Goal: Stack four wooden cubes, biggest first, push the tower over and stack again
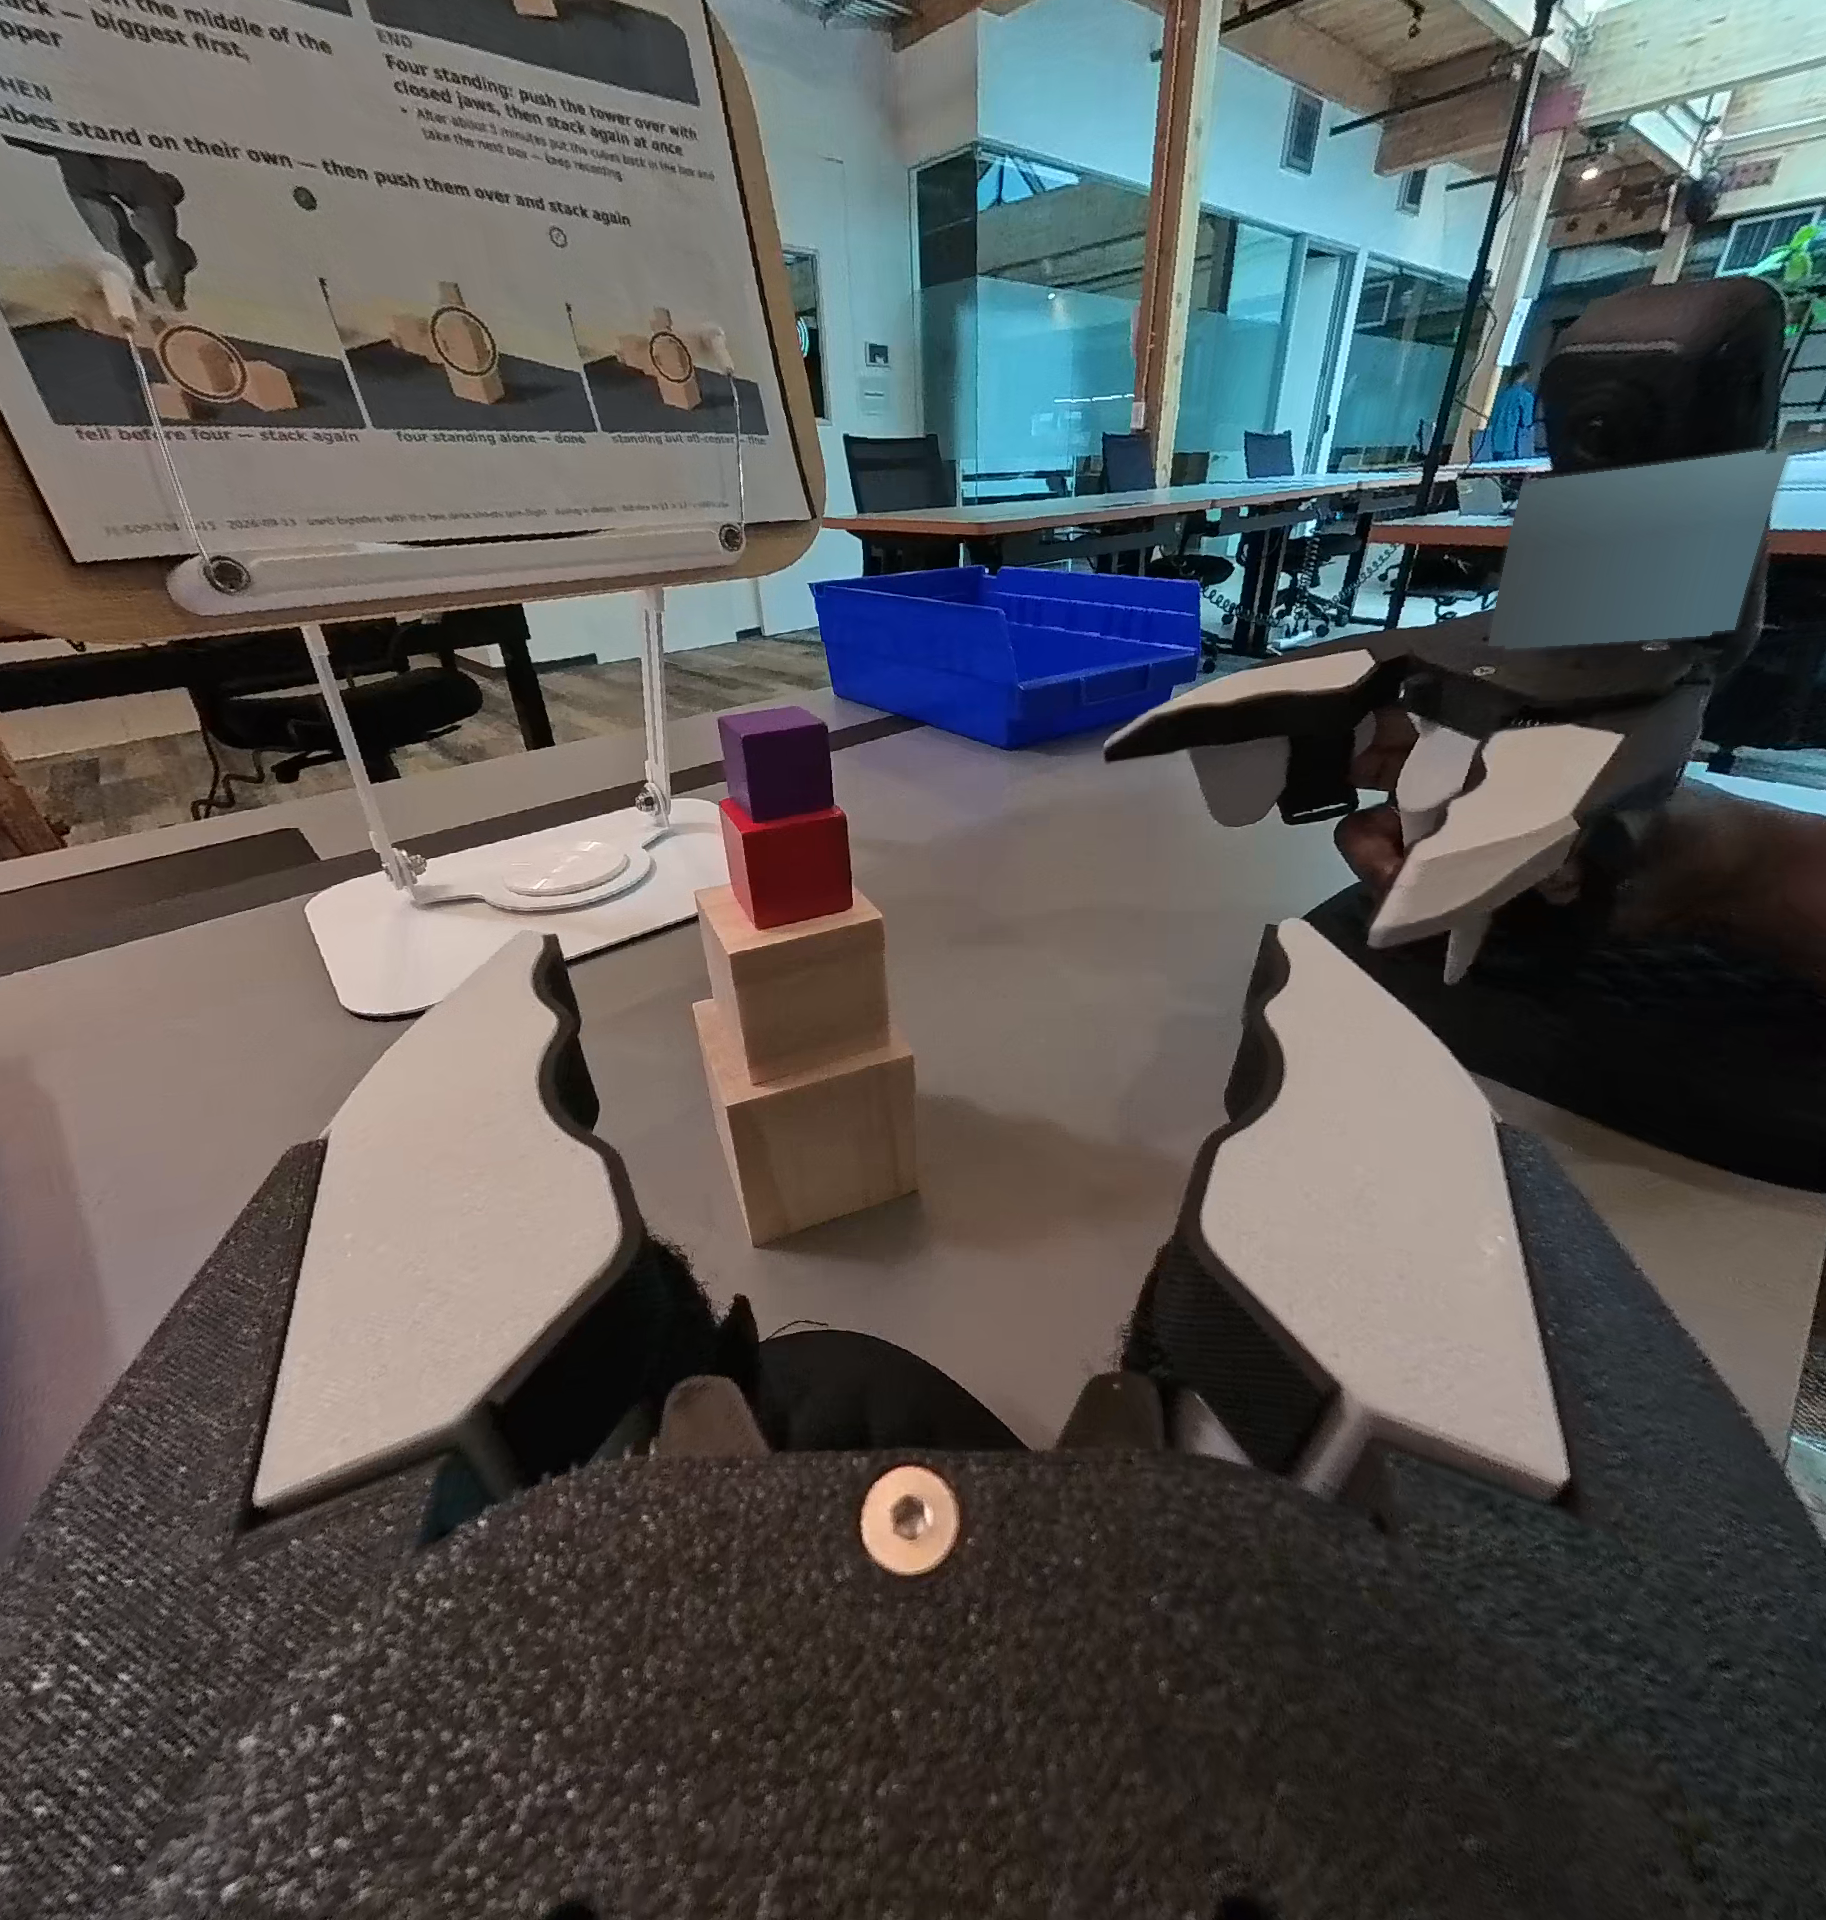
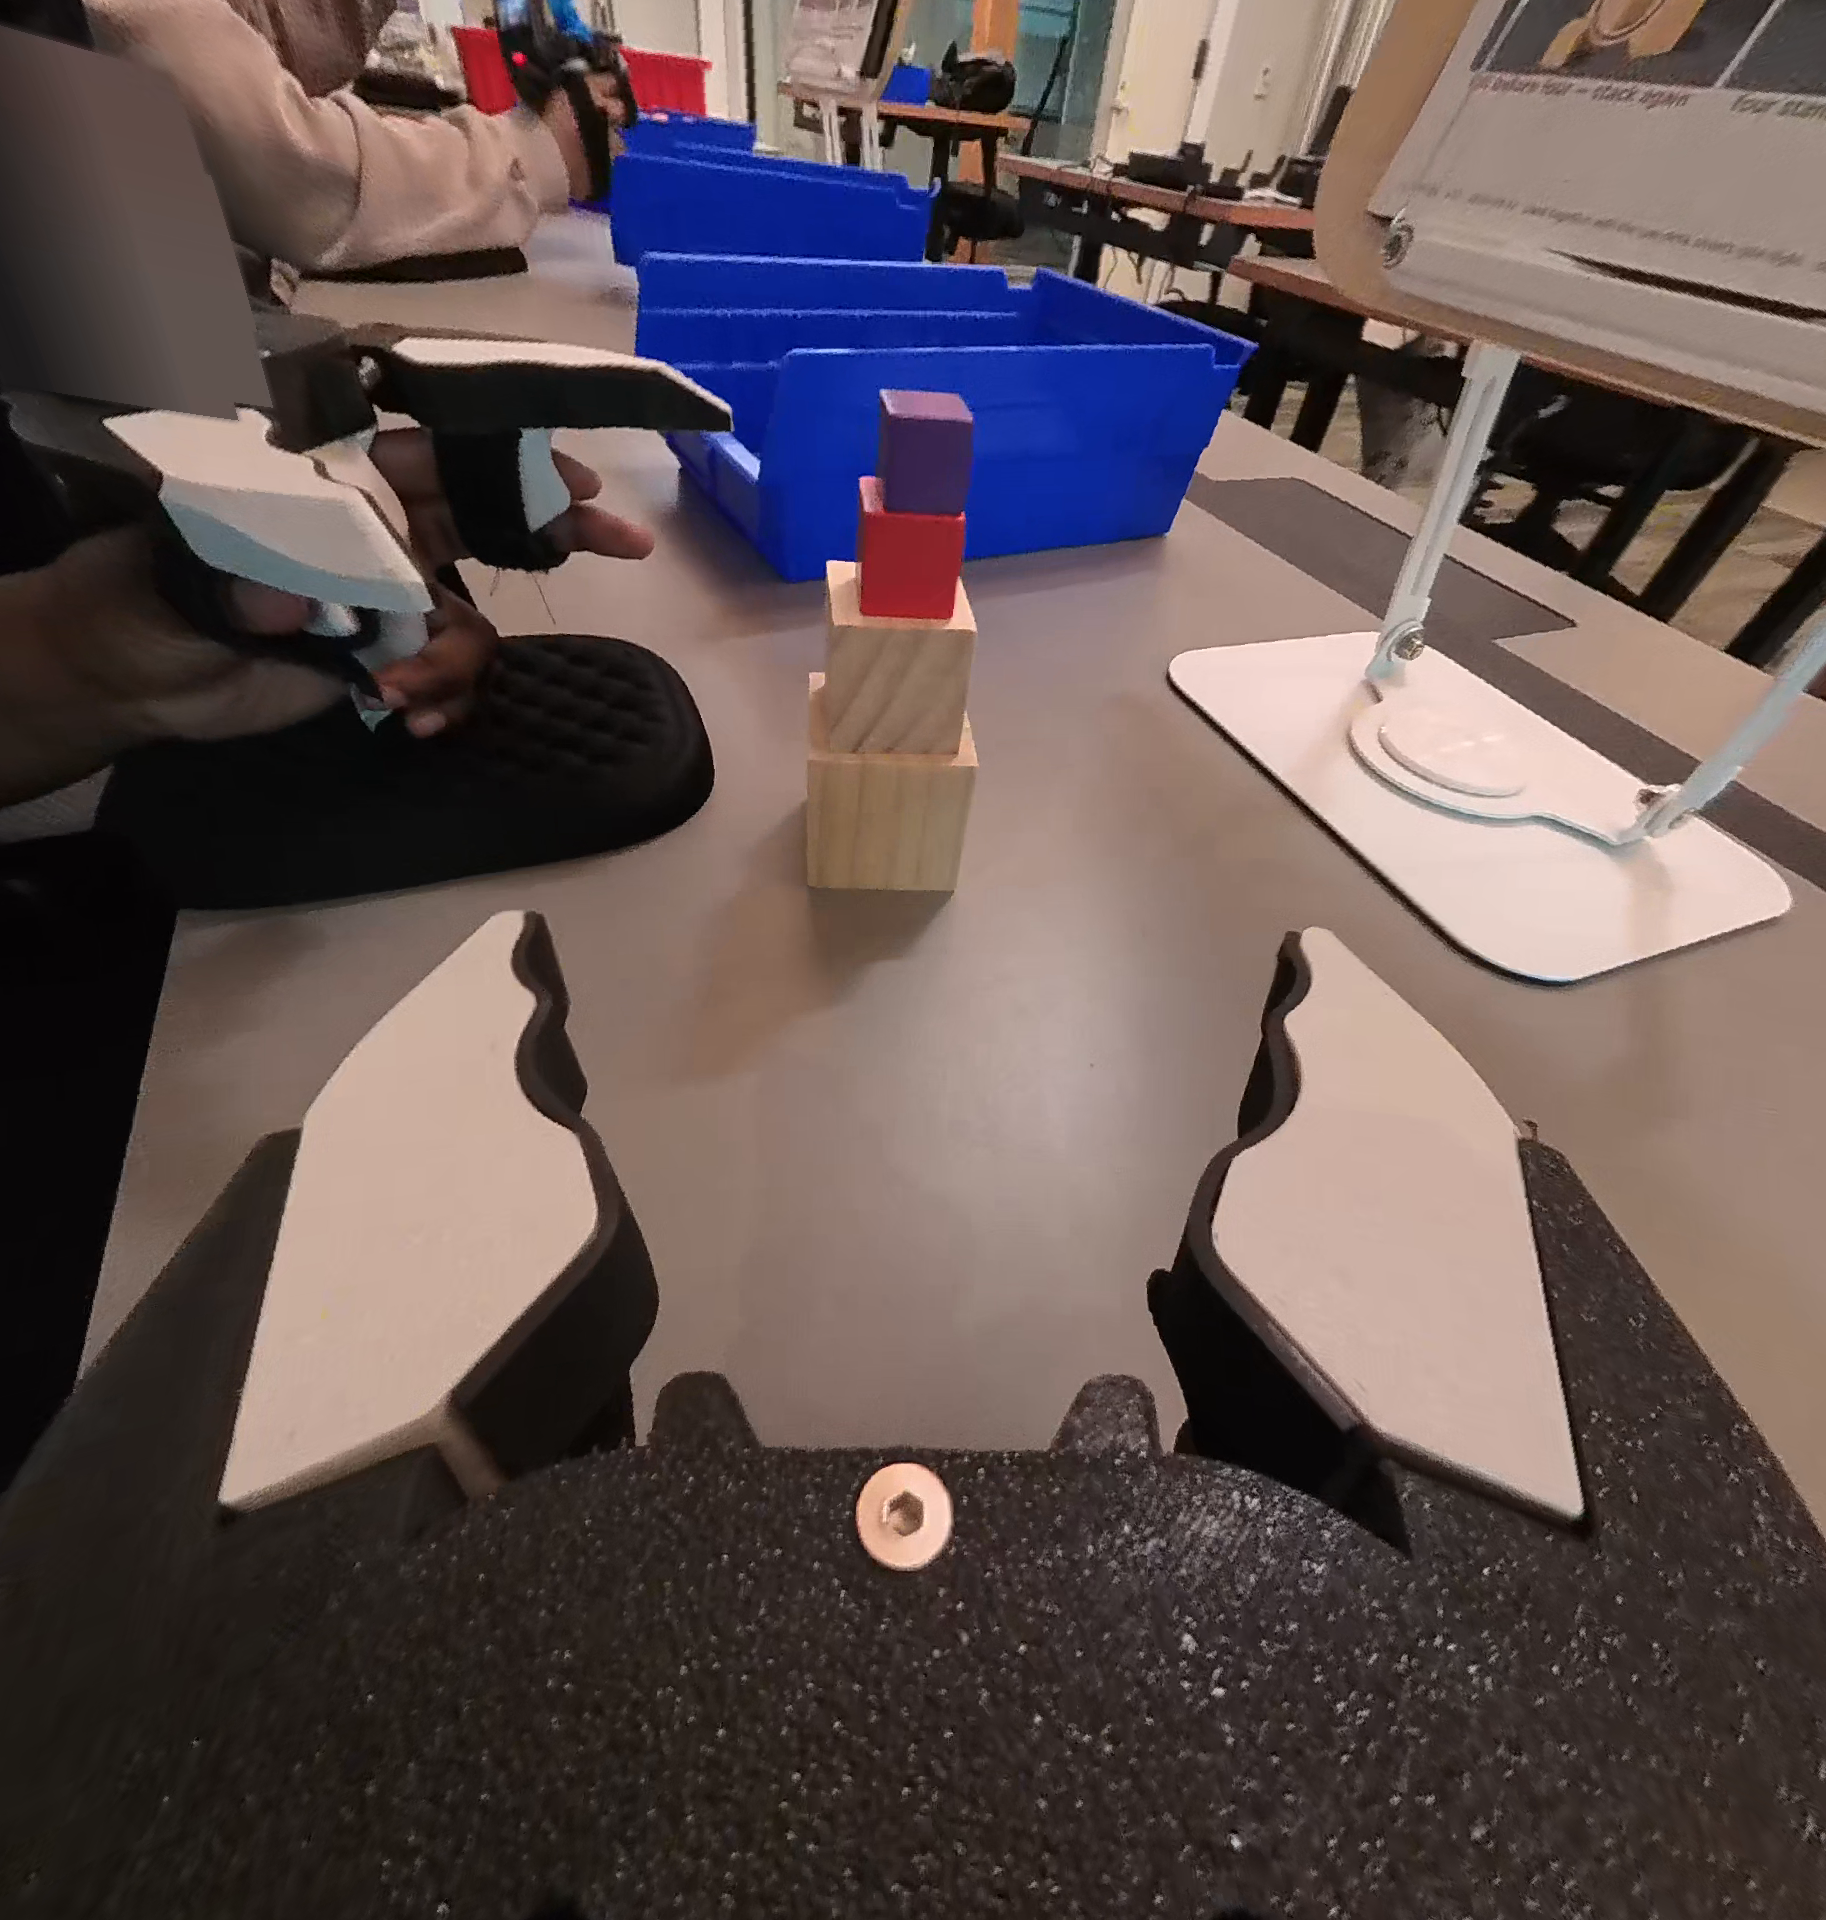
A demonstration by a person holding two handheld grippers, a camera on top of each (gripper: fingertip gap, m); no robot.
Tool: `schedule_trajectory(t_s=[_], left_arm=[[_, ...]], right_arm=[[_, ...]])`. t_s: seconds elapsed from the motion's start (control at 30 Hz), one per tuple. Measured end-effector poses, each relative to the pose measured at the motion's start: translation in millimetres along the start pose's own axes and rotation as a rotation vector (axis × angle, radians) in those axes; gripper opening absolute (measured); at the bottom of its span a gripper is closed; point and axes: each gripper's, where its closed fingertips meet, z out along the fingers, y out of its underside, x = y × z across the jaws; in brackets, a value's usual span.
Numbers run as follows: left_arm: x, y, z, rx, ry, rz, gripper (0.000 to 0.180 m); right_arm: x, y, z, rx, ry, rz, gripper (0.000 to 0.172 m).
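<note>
Nearest, the left gripper (image 1: pixel 909 997) stands with its jaws spread wide and nothing between the pads; the lower cubes of a stack rise between its fingertips without touching either. The right gripper (image 2: pixel 914 987) is likewise spread and bare, the stack standing a little beyond its tips.

The stack (image 1: pixel 800 977) rests on the grey table (image 1: pixel 1044 935): a large pale wooden cube (image 1: pixel 821 1143) at the base, a smaller wooden cube (image 1: pixel 800 987) set off-centre on it, then a red cube (image 1: pixel 787 864), then a purple cube (image 1: pixel 777 762) on top, each step smaller and slightly shifted.

Beside it stands the white stand (image 1: pixel 493 904) carrying a printed sheet (image 1: pixel 369 260) with photographs and text. A blue bin (image 1: pixel 1002 649) lies farther back.

The left wrist view shows the sheet almost whole, and the right gripper held in a hand over a black pad (image 1: pixel 1667 1060). The right wrist view shows only the sheet's lower corner, but adds the black pad's quilted surface (image 2: pixel 535 748), further blue bins (image 2: pixel 763 203) and another person's sleeve (image 2: pixel 369 156) behind.
</note>
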Motion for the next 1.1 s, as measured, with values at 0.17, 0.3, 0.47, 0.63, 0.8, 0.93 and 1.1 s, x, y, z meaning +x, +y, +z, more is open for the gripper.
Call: schedule_trajectory(t_s=[0.17, 0.3, 0.47, 0.63, 0.8, 0.93, 1.1], left_arm=[[0.4, 0.2, 0.2, -0.001, 0.001, 0.004, 0.118], [0.1, -0.6, 0.0, 0.001, 0.014, -0.015, 0.118], [-0.1, -2.3, -5.0, -0.058, 0.100, -0.117, 0.107], [-30.1, -11.0, -18.4, -0.130, 0.058, -0.008, 0.036], [-64.1, -3.2, -11.8, -0.250, 0.020, 0.072, 0.000], [-68.0, 20.8, 12.3, -0.351, 0.093, 0.087, 0.000], [-67.3, 44.8, 33.8, -0.435, 0.153, 0.073, 0.000]], right_arm=[[2.7, -3.2, -3.8, 0.037, 0.028, -0.002, 0.122], [3.3, -4.5, -5.1, 0.053, 0.033, -0.005, 0.117], [5.3, -4.4, -5.9, 0.061, 0.023, 0.027, 0.115], [3.6, -3.3, -5.0, 0.051, 0.021, 0.011, 0.111], [4.8, -4.6, -6.5, 0.064, 0.036, 0.006, 0.111], [6.2, -5.7, -7.8, 0.076, 0.036, 0.021, 0.111], [6.9, -6.0, -8.3, 0.081, 0.034, 0.033, 0.110]])
